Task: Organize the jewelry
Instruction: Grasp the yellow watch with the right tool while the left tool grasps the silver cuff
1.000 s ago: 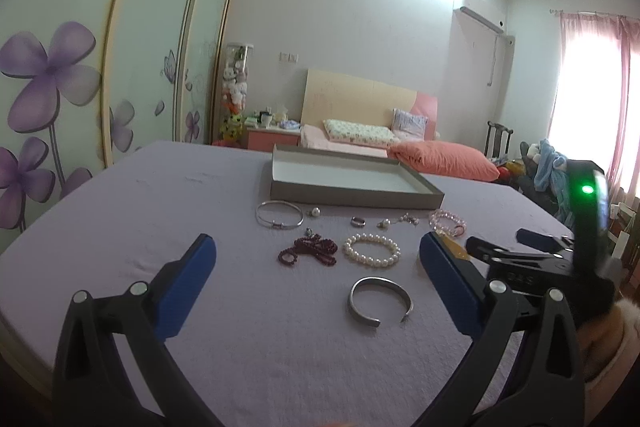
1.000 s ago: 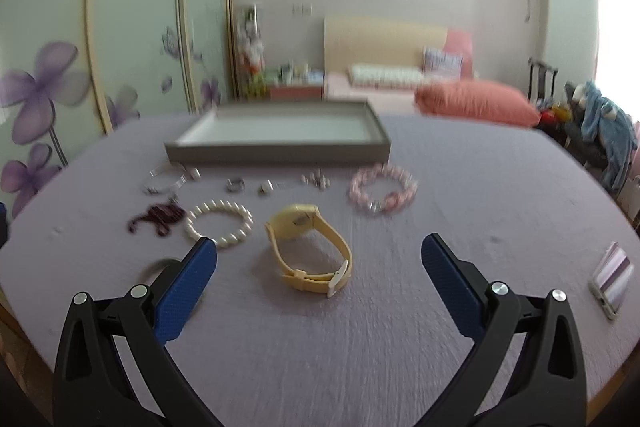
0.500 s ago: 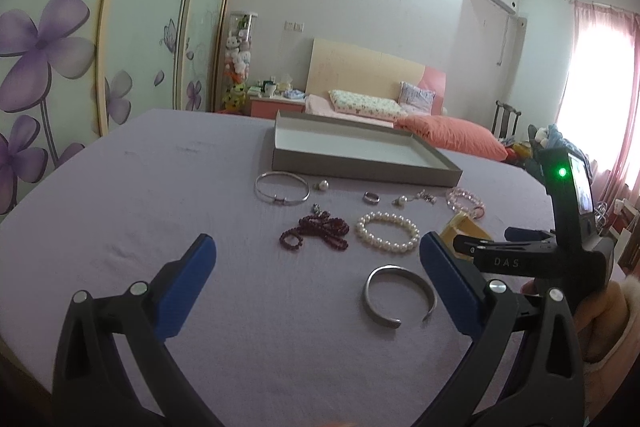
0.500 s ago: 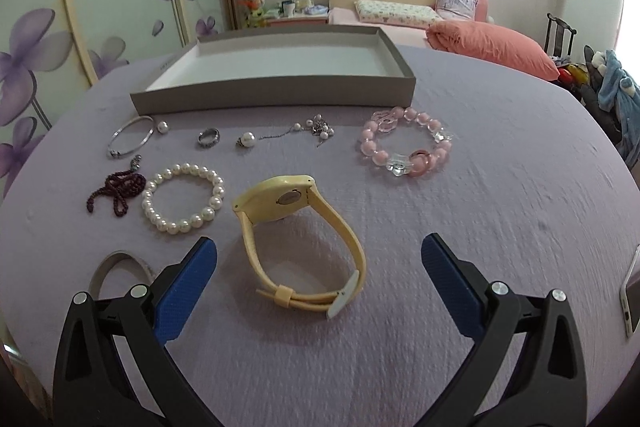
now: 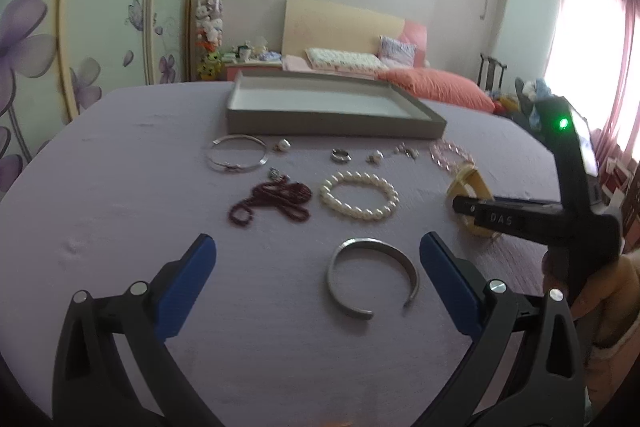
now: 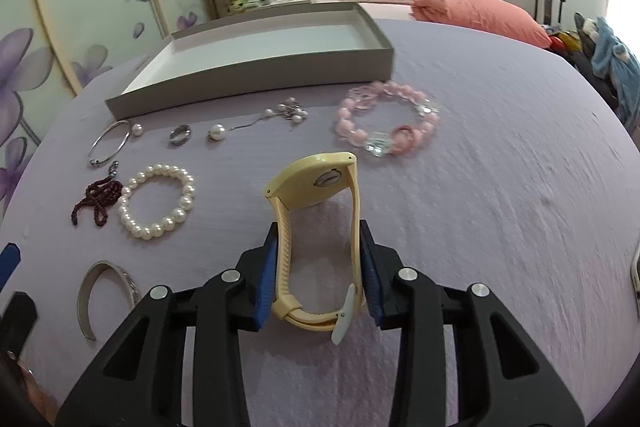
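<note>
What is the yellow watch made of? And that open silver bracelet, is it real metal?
The yellow watch, clamped in the right gripper, looks like soft rubber or silicone: matte, with a ribbed strap bending between the pads. The open silver cuff bracelet looks like metal, since it is grey, smooth and catches light along its rim. Whether it is real silver cannot be told.

Taking the grey tray (image 6: 256,83) as the mark: a close row of small pieces lies just before its near wall — thin bangle (image 6: 109,143), ring (image 6: 180,135), pearl drops (image 6: 280,115), pink bead bracelet (image 6: 386,129). Nearer than those sit the pearl bracelet (image 6: 157,201) and dark bead string (image 6: 96,197) (almost touching). To the right of the tray the purple cloth (image 6: 500,187) lies bare, a broad way past.
</note>
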The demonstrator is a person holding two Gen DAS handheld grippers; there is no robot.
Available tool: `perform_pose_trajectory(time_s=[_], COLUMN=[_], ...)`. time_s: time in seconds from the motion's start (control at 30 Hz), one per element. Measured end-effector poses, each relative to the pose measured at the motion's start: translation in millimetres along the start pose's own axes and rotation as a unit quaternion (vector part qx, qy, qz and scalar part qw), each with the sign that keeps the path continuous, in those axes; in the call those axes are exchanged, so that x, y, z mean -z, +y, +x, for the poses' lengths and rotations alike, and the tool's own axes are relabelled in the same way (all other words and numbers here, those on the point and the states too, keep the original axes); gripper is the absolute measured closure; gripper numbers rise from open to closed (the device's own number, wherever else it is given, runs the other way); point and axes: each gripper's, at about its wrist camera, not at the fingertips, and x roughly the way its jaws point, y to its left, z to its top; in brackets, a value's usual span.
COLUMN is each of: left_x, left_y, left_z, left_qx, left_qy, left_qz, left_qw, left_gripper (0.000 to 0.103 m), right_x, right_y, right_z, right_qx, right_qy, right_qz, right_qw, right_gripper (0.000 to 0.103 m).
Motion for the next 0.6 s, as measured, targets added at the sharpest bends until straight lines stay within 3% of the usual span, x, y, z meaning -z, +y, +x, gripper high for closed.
perform_pose_trajectory(time_s=[0.4, 0.6], left_x=[1.2, 2.5], left_y=[-32.0, -36.6], left_z=[40.9, 56.4], left_qx=[-0.003, -0.022], left_qy=[0.079, 0.118], left_qz=[0.04, 0.044], left_qw=[0.996, 0.9917], left_gripper=[0.004, 0.007], right_x=[17.6, 17.7], right_y=[-12.0, -14.6], right_z=[-15.6, -16.4], right_qx=[0.015, 0.013], right_qy=[-0.002, -0.003], right_qz=[0.02, 0.022], right_qw=[1.0, 1.0], right_gripper=[0.065, 0.064])
